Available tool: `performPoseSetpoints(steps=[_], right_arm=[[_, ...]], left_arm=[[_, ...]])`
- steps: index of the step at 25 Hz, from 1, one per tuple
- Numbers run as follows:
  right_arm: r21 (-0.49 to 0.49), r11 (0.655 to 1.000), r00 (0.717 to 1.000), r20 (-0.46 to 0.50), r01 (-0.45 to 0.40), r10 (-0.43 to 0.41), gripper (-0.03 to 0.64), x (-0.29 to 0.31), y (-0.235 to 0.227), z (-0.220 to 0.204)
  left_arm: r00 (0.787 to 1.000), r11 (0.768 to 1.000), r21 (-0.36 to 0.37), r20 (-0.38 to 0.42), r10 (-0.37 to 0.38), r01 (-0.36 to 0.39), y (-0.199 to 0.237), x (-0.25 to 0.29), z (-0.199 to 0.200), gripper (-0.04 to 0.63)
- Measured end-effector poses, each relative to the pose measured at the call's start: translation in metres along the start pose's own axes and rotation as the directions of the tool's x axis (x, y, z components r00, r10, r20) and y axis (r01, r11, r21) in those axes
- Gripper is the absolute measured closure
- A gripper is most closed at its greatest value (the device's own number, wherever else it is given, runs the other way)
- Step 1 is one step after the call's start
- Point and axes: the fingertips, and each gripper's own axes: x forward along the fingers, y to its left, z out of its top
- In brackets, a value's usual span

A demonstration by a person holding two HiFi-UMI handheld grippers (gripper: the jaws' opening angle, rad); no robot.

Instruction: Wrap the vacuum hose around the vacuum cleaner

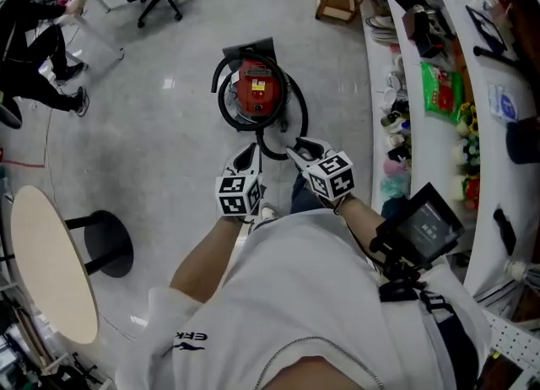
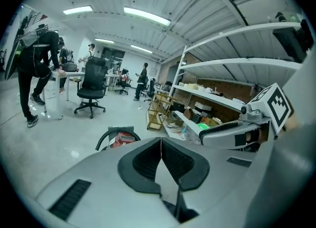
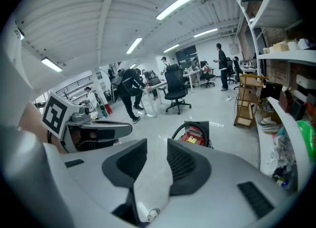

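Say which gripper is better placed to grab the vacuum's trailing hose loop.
Probably right: the right gripper is open, empty, and appears nearest the hose loop; the left gripper is shut.

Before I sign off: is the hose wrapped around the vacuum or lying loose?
Wrapped: the black hose rings the red vacuum cleaner on the floor; one loop trails toward the person.

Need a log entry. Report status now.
Left gripper shut, empty; right gripper open, empty. Hose coiled round vacuum, one loop trailing toward the grippers. Nothing between grippers and vacuum.
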Motion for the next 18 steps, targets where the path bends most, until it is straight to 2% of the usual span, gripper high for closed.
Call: performPoseSetpoints(steps=[2, 5, 14, 18], right_arm=[[0.007, 1.000, 1.000, 0.021, 0.010, -0.010, 0.531, -0.013, 0.009, -0.004], [0.006, 1.000, 0.999, 0.035, 0.012, -0.012, 0.583, -0.030, 0.016, -0.009], [-0.065, 0.998, 0.997, 0.074, 0.009, -0.004, 0.611, -0.079, 0.015, -0.006], [-0.067, 0.997, 0.997, 0.070, 0.028, -0.024, 0.612, -0.089, 0.012, -0.014]], left_arm=[[1.000, 1.000, 0.018, 0.009, -0.013, 0.013, -0.011, -0.011, -0.001, 0.588], [1.000, 0.999, 0.031, 0.020, -0.016, 0.016, -0.026, -0.021, -0.002, 0.588], [0.996, 0.998, 0.056, 0.086, 0.022, -0.027, -0.064, -0.039, 0.014, 0.591], [0.995, 0.996, 0.079, 0.097, 0.033, -0.040, -0.075, -0.047, 0.016, 0.591]])
